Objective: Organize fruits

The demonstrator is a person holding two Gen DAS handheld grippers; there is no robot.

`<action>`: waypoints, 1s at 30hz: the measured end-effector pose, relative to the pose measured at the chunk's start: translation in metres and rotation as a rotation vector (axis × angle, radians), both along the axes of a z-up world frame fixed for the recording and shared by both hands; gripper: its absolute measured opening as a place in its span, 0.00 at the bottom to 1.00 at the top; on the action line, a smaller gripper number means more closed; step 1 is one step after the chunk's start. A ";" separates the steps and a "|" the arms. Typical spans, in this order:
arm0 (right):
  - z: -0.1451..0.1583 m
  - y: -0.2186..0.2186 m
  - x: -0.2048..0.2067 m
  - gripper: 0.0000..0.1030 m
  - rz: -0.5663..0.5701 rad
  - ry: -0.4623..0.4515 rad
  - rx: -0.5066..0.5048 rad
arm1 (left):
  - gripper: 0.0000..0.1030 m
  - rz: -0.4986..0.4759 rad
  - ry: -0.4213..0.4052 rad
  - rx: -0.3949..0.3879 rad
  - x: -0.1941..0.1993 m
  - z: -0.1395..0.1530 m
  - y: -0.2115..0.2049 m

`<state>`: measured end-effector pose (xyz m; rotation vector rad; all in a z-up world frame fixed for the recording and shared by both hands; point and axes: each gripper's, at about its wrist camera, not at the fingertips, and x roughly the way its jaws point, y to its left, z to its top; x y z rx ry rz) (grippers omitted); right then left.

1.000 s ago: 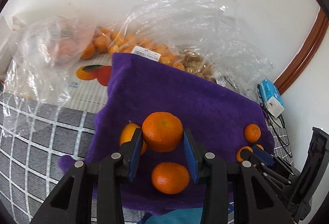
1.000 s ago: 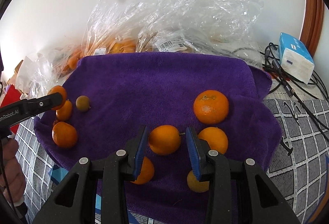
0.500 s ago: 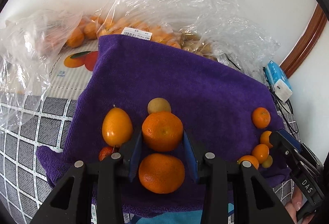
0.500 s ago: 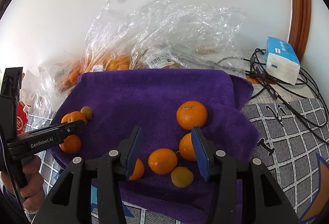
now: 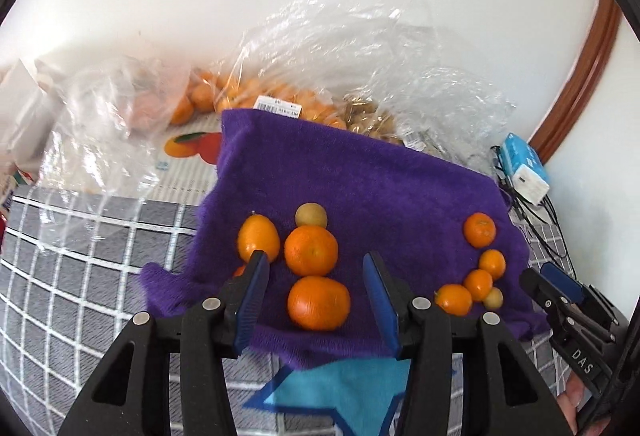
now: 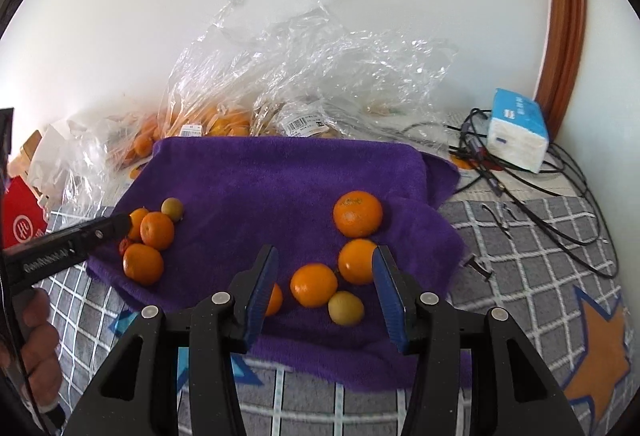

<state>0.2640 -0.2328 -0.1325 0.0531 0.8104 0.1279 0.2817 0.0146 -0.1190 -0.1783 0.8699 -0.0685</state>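
- Fruit sits in two clusters on a fuzzy purple towel (image 5: 360,180), spread over a grey grid-pattern cloth (image 5: 80,260).
- Left gripper (image 5: 316,286) – jaws spread wide, holding nothing; a round orange mandarin (image 5: 319,302) lies between its blue pads, untouched, with a second round mandarin (image 5: 311,250) just beyond it.
- Beside those: an oval orange fruit (image 5: 258,238) to the left and a small yellow-brown round fruit (image 5: 311,215) behind, touching or nearly so.
- Right gripper (image 6: 324,290) – jaws also apart, empty; a small orange mandarin (image 6: 313,284) and a small yellowish fruit (image 6: 346,307) sit in the gap, with another orange fruit (image 6: 356,261) against the right pad and the largest orange (image 6: 357,214) further back.
- Handling guess: fruit looks light, round, soft-skinned – likely to roll on the towel nap and bruise if squeezed hard; best grip is across the widest middle, pads on opposite sides, gentle close.
- Clutter: neighbours sit tight together, so closing on one may nudge another.
- Behind the towel: crinkled clear plastic bags (image 6: 304,76) holding more fruit, black tangled cables (image 6: 532,172) and a blue-white tissue pack (image 6: 518,128) at right – all clear of the work area.
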 end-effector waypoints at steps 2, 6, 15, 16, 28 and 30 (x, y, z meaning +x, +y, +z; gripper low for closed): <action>0.005 -0.002 -0.012 0.47 -0.013 0.006 0.005 | 0.47 -0.009 -0.020 0.027 -0.018 0.008 0.001; 0.020 -0.006 -0.046 0.47 -0.037 0.003 0.002 | 0.59 -0.005 -0.053 0.037 -0.052 0.020 0.002; 0.049 -0.014 -0.118 0.49 -0.073 -0.033 -0.013 | 0.74 -0.003 -0.157 0.086 -0.131 0.046 -0.013; 0.051 -0.015 -0.127 0.55 -0.078 -0.041 -0.017 | 0.76 -0.003 -0.167 0.096 -0.138 0.049 -0.014; 0.088 -0.027 -0.218 0.94 -0.099 -0.169 -0.037 | 0.92 -0.002 -0.250 0.154 -0.215 0.079 -0.041; 0.090 -0.028 -0.226 0.95 -0.110 -0.170 -0.060 | 0.94 -0.007 -0.269 0.167 -0.224 0.083 -0.044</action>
